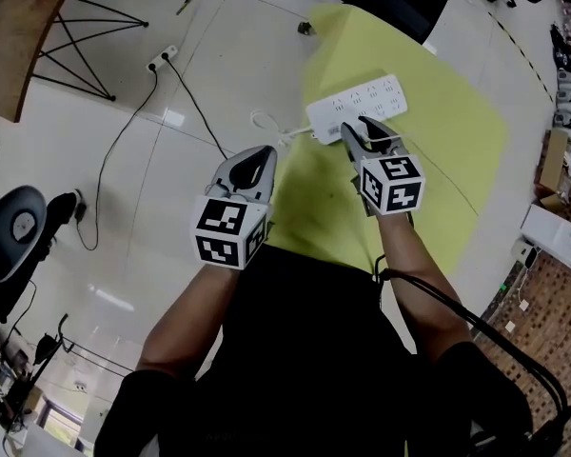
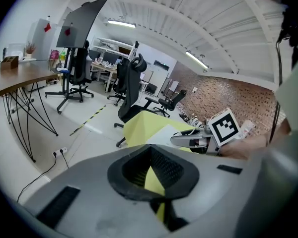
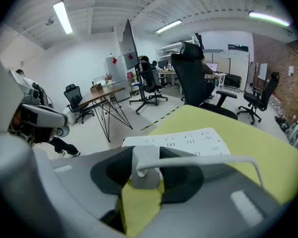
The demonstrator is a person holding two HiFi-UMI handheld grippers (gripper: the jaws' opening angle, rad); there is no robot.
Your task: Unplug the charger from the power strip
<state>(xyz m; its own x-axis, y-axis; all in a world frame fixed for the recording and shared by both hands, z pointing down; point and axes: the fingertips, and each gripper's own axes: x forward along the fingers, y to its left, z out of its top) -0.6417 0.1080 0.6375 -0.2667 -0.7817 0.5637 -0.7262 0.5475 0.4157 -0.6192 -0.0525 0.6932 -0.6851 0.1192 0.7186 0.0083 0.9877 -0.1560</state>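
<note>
The right gripper [image 1: 359, 129] is clamping the probably light, rigid, slippery charger [image 3: 145, 170] by its flat sides at the power strip [image 1: 362, 101] near the yellow table's [image 1: 457, 141] left edge, while the left gripper [image 1: 259, 158] is hovering closed and empty.

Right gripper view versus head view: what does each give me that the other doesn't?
Right gripper view only: the right gripper shut on the white charger, its cable trailing right. Head view only: a second power strip on the floor with a black cord. Both: the white power strip on the yellow table.
</note>
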